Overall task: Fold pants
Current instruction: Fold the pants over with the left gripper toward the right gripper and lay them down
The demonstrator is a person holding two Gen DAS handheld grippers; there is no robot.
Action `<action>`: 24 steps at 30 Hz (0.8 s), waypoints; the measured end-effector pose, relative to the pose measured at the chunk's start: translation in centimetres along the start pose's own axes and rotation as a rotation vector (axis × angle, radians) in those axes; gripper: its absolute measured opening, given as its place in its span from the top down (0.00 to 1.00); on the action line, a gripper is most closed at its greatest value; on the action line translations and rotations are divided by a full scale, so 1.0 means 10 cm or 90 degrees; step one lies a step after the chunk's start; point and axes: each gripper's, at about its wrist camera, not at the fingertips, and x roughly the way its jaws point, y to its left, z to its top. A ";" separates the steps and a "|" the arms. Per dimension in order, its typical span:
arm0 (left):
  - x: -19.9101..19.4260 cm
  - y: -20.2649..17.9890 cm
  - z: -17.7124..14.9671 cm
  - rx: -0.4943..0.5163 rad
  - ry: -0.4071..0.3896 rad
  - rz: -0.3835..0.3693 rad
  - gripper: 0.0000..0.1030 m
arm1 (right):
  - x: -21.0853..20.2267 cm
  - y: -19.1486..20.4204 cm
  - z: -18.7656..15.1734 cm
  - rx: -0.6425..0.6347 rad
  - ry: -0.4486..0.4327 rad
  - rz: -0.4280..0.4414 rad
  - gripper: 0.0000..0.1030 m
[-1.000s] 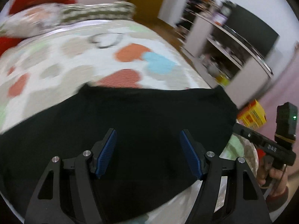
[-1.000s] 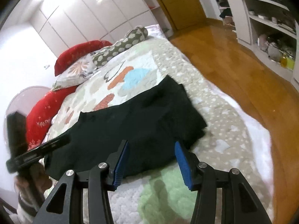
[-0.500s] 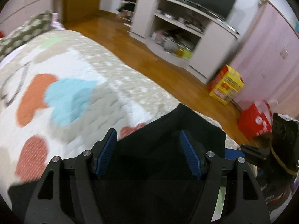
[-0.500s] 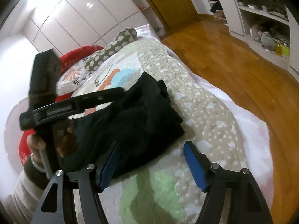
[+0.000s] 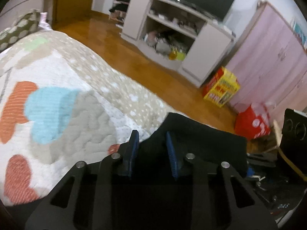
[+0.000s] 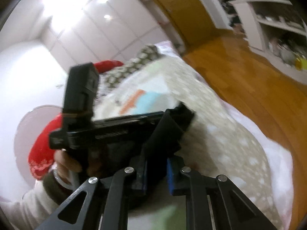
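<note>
1. Since half a second ago both claws have been narrowed from wide open, and an edge of the black pants (image 5: 201,140) is now pinched in each; the left device has been brought close in front of the right camera.
2. An open white shelf unit (image 5: 172,38) is seen in the left view, its compartments crowded with small items too blurred to name; a yellow box (image 5: 222,91) and a red bag (image 5: 253,122) stand on the wooden floor (image 5: 119,57).
3. Only the right view shows the left hand (image 6: 67,163) gripping its handle, red pillows (image 6: 41,143) and a dotted pillow (image 6: 134,65).
4. The left claw (image 5: 151,145) is closed narrowly on a raised fold of the pants.
5. The right claw (image 6: 156,169) is clamped on dark cloth (image 6: 165,132).
6. The pants are lifted at the near edge of the bed, over the patterned quilt (image 5: 67,99), and appear bunched and dark, without visible detail.
</note>
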 end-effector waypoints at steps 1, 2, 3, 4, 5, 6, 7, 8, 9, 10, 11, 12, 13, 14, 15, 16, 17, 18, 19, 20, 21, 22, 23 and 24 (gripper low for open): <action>-0.15 0.04 0.01 -0.016 -0.015 -0.004 0.73 | -0.02 0.15 0.04 -0.024 -0.003 0.007 0.85; -0.35 0.09 0.00 -0.032 -0.033 -0.003 0.73 | -0.02 0.28 0.07 -0.046 -0.003 0.014 0.85; -0.50 0.12 -0.01 -0.044 -0.045 0.007 0.73 | -0.02 0.40 0.09 -0.064 -0.003 0.024 0.85; -0.68 0.18 -0.06 -0.061 -0.055 0.018 0.73 | -0.02 0.56 0.10 -0.088 0.000 0.042 0.85; -0.90 0.27 -0.13 -0.084 -0.067 0.021 0.73 | -0.01 0.72 0.10 -0.110 0.004 0.061 0.85; -1.06 0.35 -0.21 -0.105 -0.077 0.025 0.73 | 0.02 0.87 0.08 -0.132 0.009 0.078 0.85; -1.25 0.44 -0.32 -0.129 -0.090 0.039 0.73 | 0.06 1.05 0.04 -0.159 0.018 0.097 0.85; -1.44 0.52 -0.46 -0.149 -0.104 0.059 0.73 | 0.12 1.23 -0.02 -0.185 0.031 0.118 0.85; -1.57 0.59 -0.58 -0.165 -0.115 0.076 0.73 | 0.18 1.34 -0.07 -0.200 0.043 0.133 0.85; -1.75 0.69 -0.74 -0.187 -0.127 0.098 0.73 | 0.29 1.47 -0.16 -0.215 0.064 0.153 0.85; -1.90 0.77 -0.91 -0.210 -0.136 0.124 0.73 | 0.43 1.58 -0.27 -0.226 0.090 0.170 0.85; -2.01 0.85 -1.08 -0.233 -0.142 0.151 0.72 | 0.63 1.68 -0.40 -0.236 0.126 0.183 0.83; -2.07 0.88 -1.20 -0.249 -0.144 0.169 0.72 | 0.83 1.75 -0.54 -0.244 0.163 0.187 0.78; -2.13 0.93 -1.33 -0.268 -0.144 0.183 0.71 | 0.98 1.78 -0.63 -0.248 0.194 0.183 0.55; -2.19 0.97 -1.47 -0.289 -0.141 0.191 0.70 | 1.15 1.81 -0.76 -0.251 0.244 0.174 0.42; -2.22 1.01 -1.60 -0.307 -0.136 0.202 0.70 | 1.26 1.84 -0.88 -0.251 0.293 0.167 0.42; -2.26 1.02 -1.73 -0.320 -0.130 0.219 0.70 | 1.23 1.88 -0.93 -0.262 0.303 0.170 0.42; -2.29 1.01 -1.82 -0.323 -0.130 0.233 0.70 | 1.14 1.90 -0.93 -0.273 0.292 0.178 0.42; -2.30 0.98 -1.87 -0.324 -0.133 0.241 0.70 | 1.01 1.91 -0.90 -0.283 0.280 0.193 0.42; -2.31 0.96 -1.93 -0.326 -0.135 0.245 0.70 | 0.90 1.88 -0.84 -0.281 0.269 0.202 0.42; -2.33 0.94 -1.98 -0.326 -0.135 0.243 0.70 | 0.80 1.84 -0.77 -0.272 0.252 0.199 0.42; -2.29 0.90 -1.97 -0.326 -0.137 0.241 0.70 | 0.69 1.75 -0.66 -0.257 0.216 0.178 0.42; -2.27 0.87 -1.97 -0.324 -0.139 0.238 0.70 | 0.65 1.71 -0.59 -0.250 0.193 0.162 0.42; -2.21 0.81 -1.96 -0.318 -0.137 0.235 0.70 | 0.63 1.63 -0.51 -0.239 0.163 0.140 0.42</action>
